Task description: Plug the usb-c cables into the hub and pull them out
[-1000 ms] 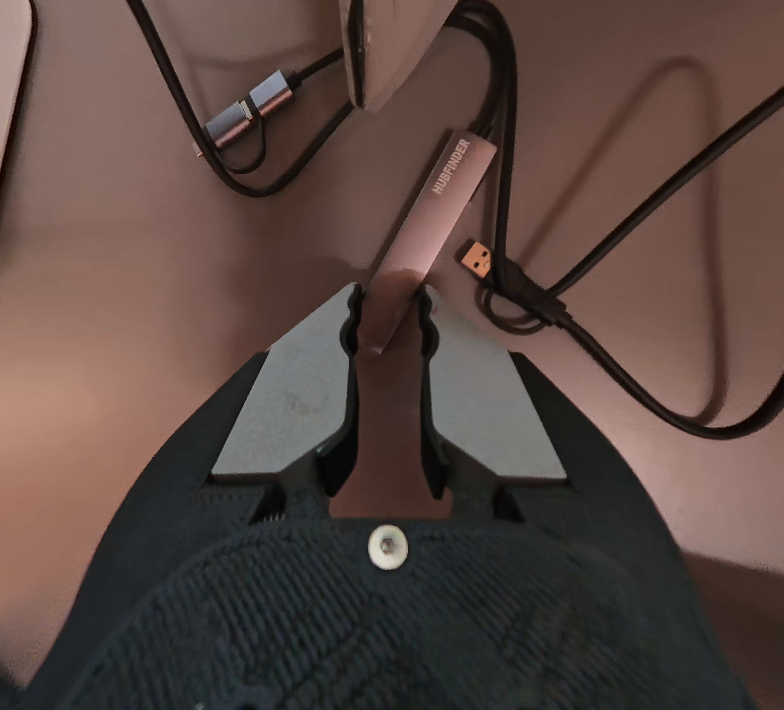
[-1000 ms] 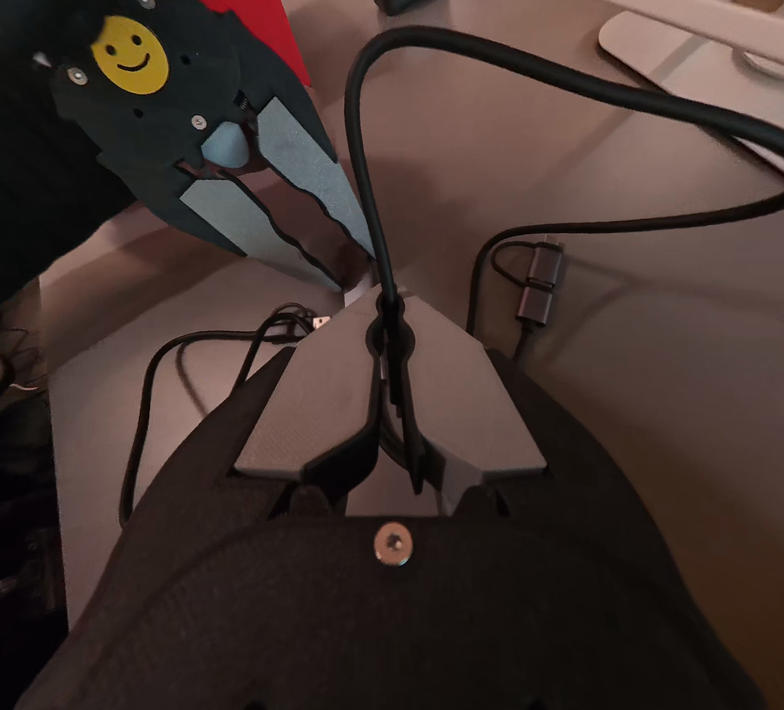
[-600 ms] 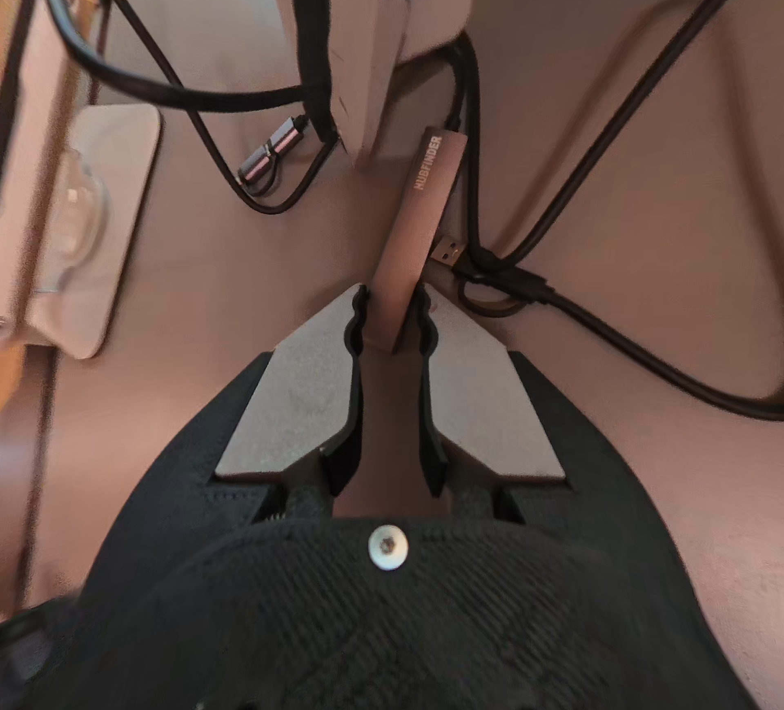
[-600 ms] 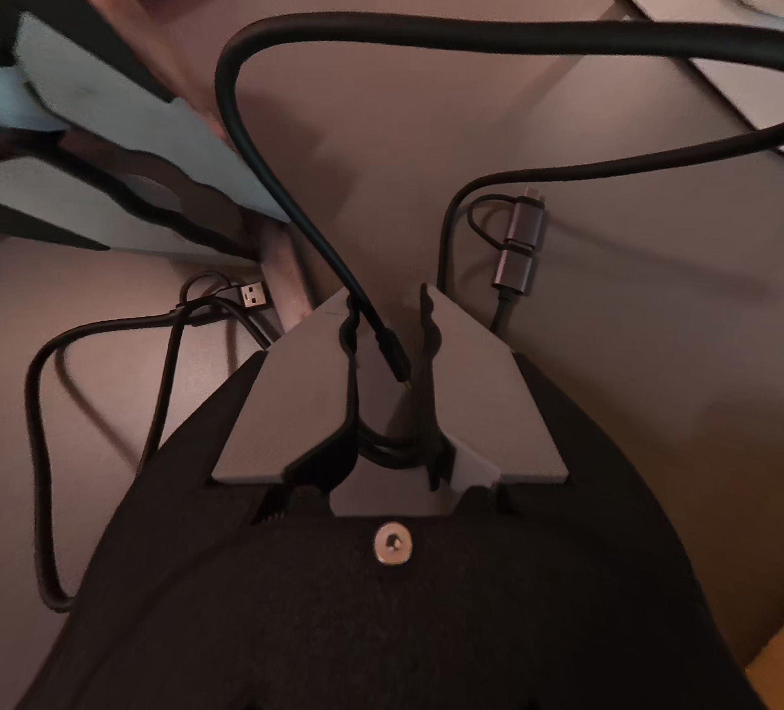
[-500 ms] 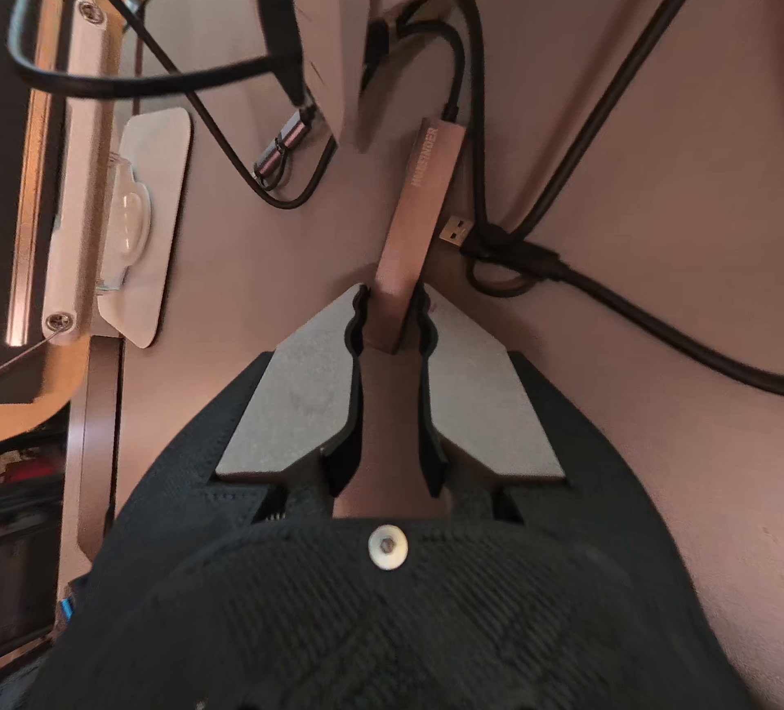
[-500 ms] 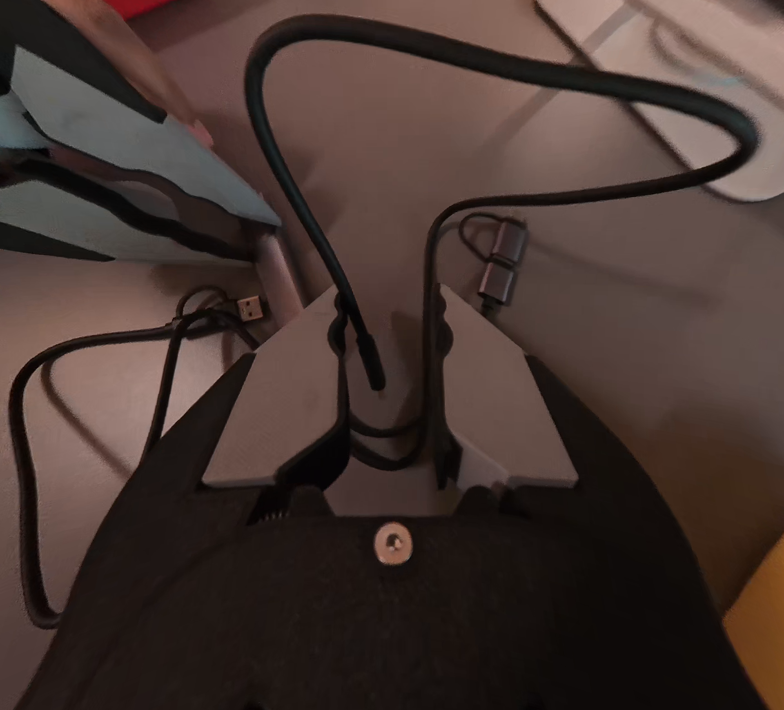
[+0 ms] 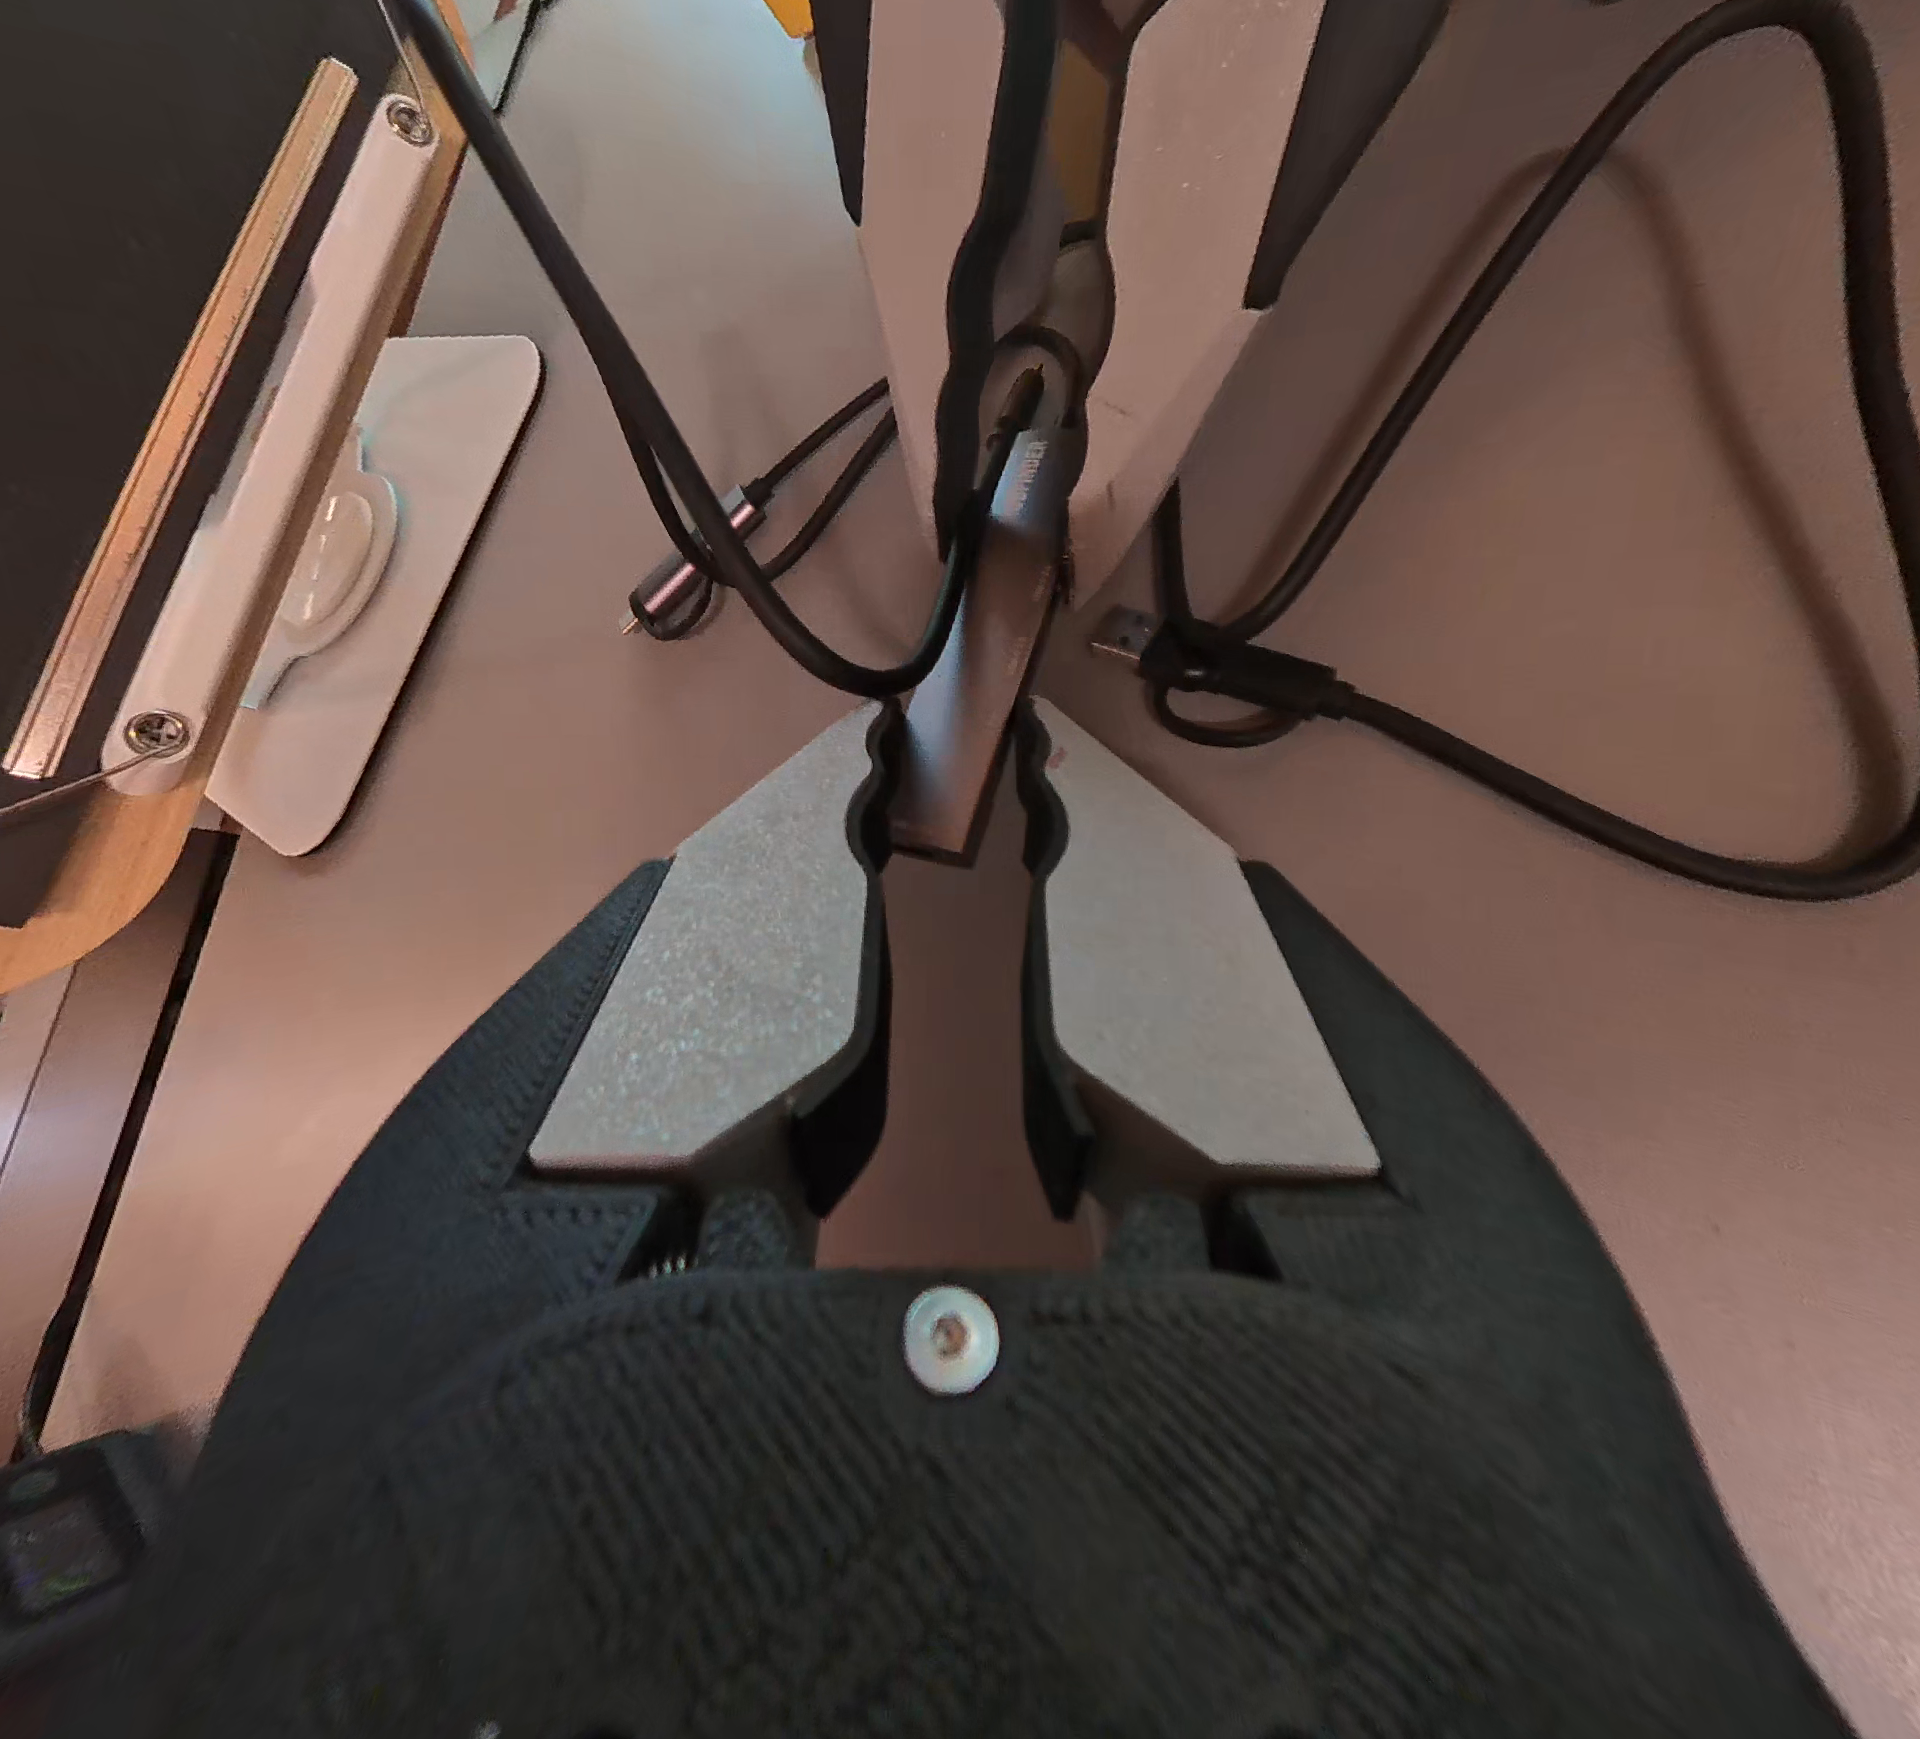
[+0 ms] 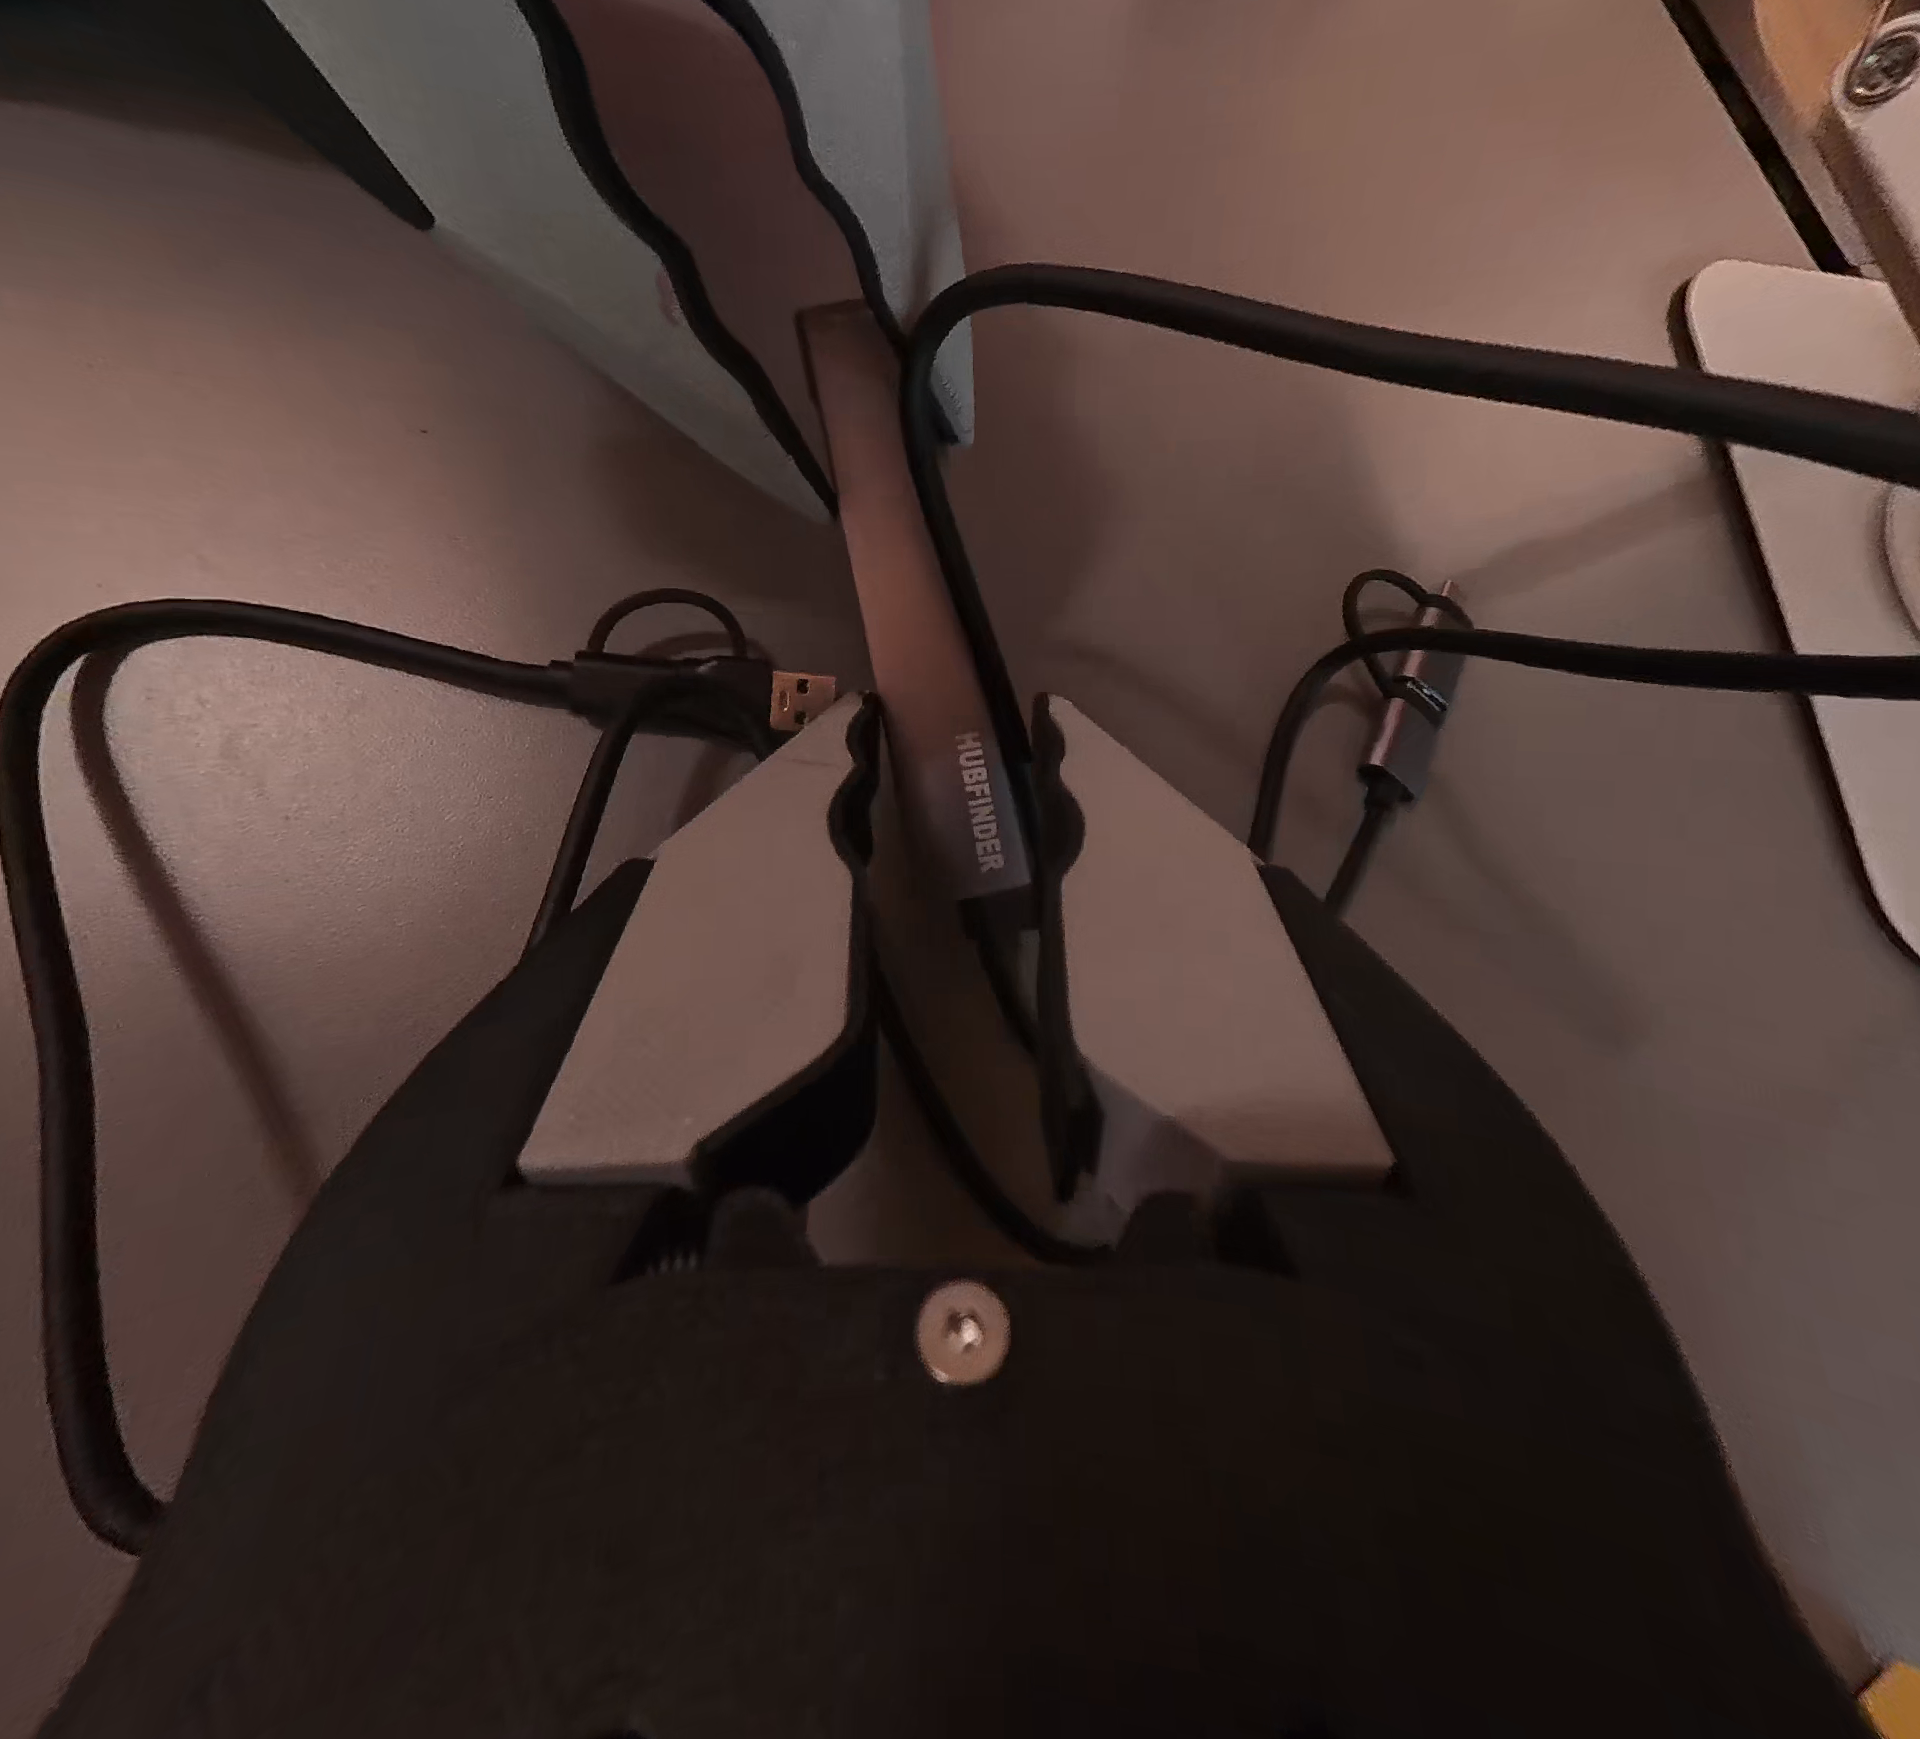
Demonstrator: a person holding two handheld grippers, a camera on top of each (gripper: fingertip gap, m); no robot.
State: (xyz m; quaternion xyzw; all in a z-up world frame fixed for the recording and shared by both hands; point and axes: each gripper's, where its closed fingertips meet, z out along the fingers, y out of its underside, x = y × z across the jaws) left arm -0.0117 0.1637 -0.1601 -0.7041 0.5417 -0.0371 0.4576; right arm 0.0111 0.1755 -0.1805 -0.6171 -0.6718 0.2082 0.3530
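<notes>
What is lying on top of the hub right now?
A black cable runs lengthwise along the top of the hub, down between the open jaws of the right gripper. Its plug end is hidden behind those jaws, so whether it is inserted cannot be seen.

A slim dark grey metal hub [image 8: 914,650] carries the only legible writing: one line of pale capital letters, a brand mark, printed lengthwise on its top face at the end where its cable leaves. In the right wrist view this lettering sits just above centre and reads toward 6 o'clock. In the left wrist view it lies toward 12 o'clock, partly hidden and blurred. At 8 o'clock there, a small black device with a screen [image 7: 47,1564] shows coloured marks too blurred to read.
</notes>
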